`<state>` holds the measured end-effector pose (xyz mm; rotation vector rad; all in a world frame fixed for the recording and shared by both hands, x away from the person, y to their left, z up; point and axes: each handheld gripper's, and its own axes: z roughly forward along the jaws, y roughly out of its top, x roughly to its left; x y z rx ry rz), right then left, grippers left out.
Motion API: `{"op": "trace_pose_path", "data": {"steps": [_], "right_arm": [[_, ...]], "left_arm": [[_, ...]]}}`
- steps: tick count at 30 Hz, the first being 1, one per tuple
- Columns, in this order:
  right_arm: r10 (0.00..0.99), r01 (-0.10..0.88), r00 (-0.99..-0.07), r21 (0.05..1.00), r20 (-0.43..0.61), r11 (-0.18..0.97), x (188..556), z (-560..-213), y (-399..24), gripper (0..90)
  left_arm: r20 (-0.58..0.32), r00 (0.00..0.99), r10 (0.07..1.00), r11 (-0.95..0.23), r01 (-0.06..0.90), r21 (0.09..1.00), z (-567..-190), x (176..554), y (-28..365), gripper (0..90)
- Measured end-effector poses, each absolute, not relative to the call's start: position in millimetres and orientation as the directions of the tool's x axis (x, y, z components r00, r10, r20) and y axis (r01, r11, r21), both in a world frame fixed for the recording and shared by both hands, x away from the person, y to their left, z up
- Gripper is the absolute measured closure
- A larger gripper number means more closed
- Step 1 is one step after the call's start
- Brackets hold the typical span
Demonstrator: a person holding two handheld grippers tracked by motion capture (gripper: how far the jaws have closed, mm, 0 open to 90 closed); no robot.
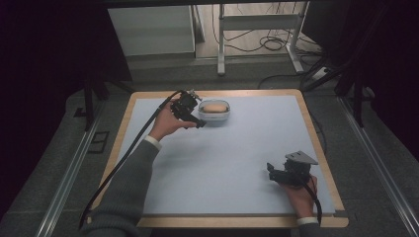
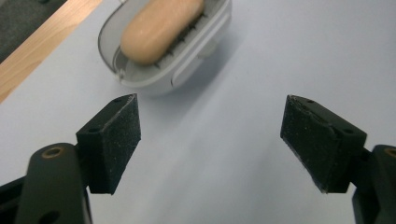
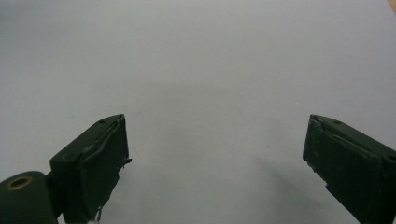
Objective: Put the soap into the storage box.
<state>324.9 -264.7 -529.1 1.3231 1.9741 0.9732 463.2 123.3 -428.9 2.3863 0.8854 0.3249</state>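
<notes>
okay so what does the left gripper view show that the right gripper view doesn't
The left gripper view alone has the tan oval soap lying in a pale grey dish, plus a strip of the table's wooden edge at upper left.

The right gripper view adds no object of its own, apart from a sliver of tan at its top right corner, too small to identify.

Both look along two black padded jaws standing wide apart with nothing between them, the left gripper and the right gripper, above the same pale blue mat.

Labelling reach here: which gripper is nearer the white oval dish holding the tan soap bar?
Left. The left gripper, jaws open, sits right beside the white oval dish near the table's far edge. The right gripper, also open, rests at the near right, far from it.
</notes>
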Motion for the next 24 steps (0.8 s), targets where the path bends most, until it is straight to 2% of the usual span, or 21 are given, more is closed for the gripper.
{"op": "trace_pose_path", "data": {"steps": [16, 24], "right_arm": [[0.936, 0.525, -0.346, 0.813, -0.064, 0.25, 325.3, -529.3, -264.0, 6.7], [0.936, 0.526, -0.344, 0.811, -0.071, 0.255, 325.4, -529.4, -263.6, 6.7]], "left_arm": [[-0.034, 0.7, 0.714, -0.504, 0.547, 0.669, -468.8, 386.6, 173.5, 18.2], [-0.095, 0.665, 0.741, -0.453, 0.599, 0.66, -503.8, 348.7, 195.4, 18.5]]}}
